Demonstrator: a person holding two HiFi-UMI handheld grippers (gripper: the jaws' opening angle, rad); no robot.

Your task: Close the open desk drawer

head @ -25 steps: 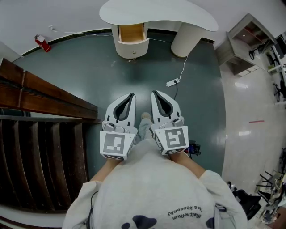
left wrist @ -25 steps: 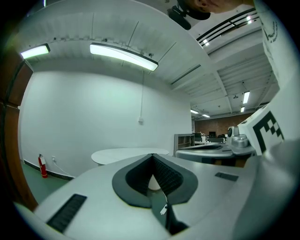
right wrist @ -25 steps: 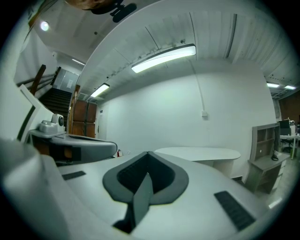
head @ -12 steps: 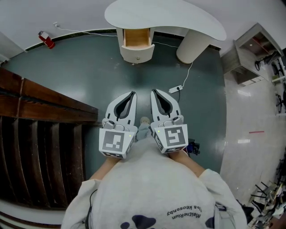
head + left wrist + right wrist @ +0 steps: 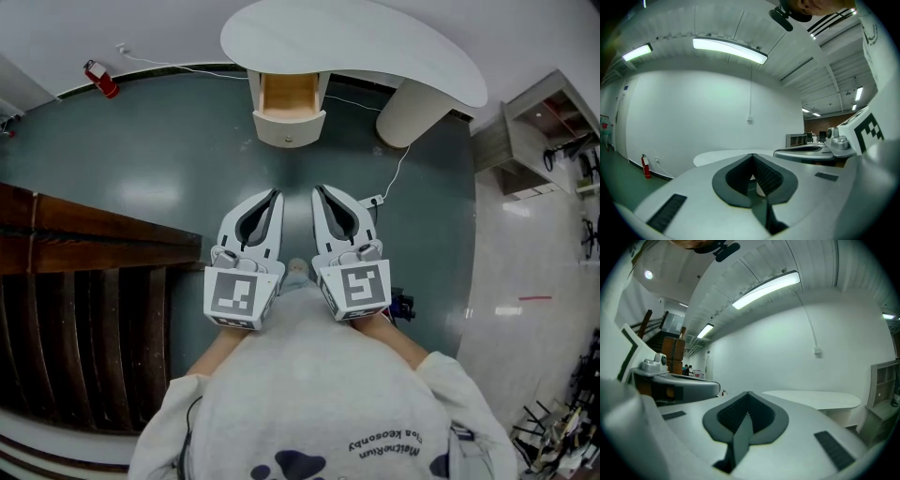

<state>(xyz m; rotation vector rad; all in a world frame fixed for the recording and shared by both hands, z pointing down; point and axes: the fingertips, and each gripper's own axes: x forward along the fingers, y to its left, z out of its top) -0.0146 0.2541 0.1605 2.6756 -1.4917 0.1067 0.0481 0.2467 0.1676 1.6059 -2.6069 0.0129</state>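
Note:
A white curved desk (image 5: 375, 47) stands at the far wall. Its drawer (image 5: 289, 103) is pulled out, showing a bare wooden inside and a white front with a small knob. My left gripper (image 5: 272, 194) and right gripper (image 5: 320, 190) are held side by side near my body, well short of the desk, both shut and holding nothing. In the left gripper view the desk top (image 5: 726, 157) shows beyond the closed jaws of the left gripper (image 5: 752, 157). In the right gripper view the desk (image 5: 815, 399) lies ahead and right of the right gripper (image 5: 746, 397).
A dark wooden stair railing (image 5: 94, 244) runs along the left. A white power strip (image 5: 370, 200) and its cable (image 5: 403, 159) lie on the green floor right of the grippers. A red extinguisher (image 5: 101, 79) stands by the wall. A shelf unit (image 5: 544, 131) stands at right.
The desk and open drawer have drawn slightly nearer and more centred in the head view as I step forward. Both grippers stay shut, side by side.

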